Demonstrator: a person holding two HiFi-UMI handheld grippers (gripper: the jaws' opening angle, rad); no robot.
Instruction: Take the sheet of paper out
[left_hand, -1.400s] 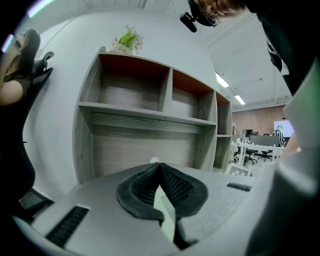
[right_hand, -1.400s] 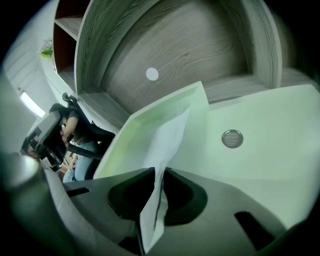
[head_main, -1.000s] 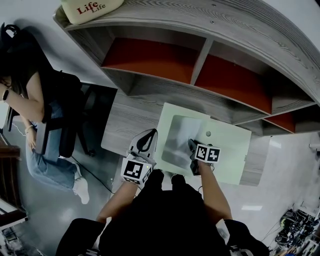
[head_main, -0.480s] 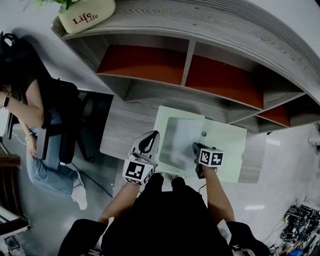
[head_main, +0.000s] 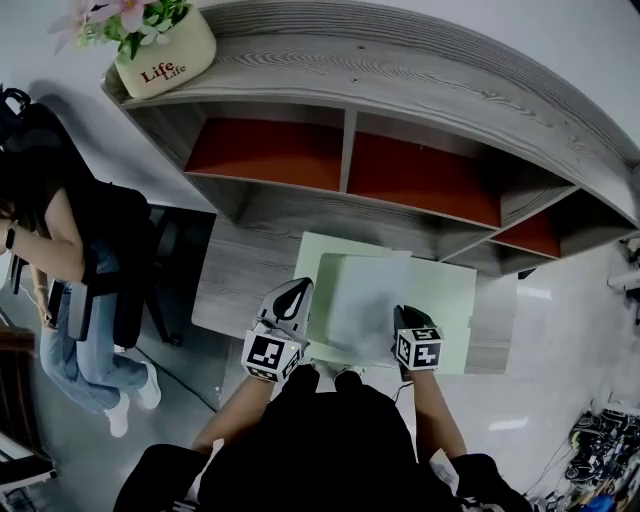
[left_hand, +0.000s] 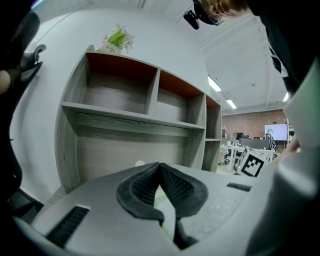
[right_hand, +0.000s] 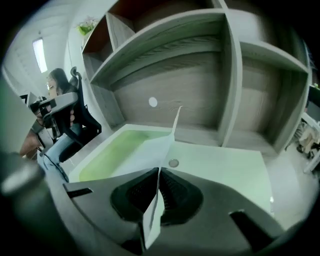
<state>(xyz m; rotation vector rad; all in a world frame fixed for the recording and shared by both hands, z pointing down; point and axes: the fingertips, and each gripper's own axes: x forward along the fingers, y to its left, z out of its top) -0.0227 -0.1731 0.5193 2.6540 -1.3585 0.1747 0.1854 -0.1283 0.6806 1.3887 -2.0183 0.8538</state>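
One thin paper sheet (right_hand: 145, 150) curls, pinched in the right hand-held gripper (right_hand: 159, 184).

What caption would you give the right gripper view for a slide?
Right gripper pinches a white sheet of paper edge-on above a pale green folder.

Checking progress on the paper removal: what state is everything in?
green folder: on the desk, left edge held
sheet of paper: near edge pinched, raised over the green folder
right gripper: shut on the sheet of paper
left gripper: shut on the green folder
flower pot: upright on the shelf
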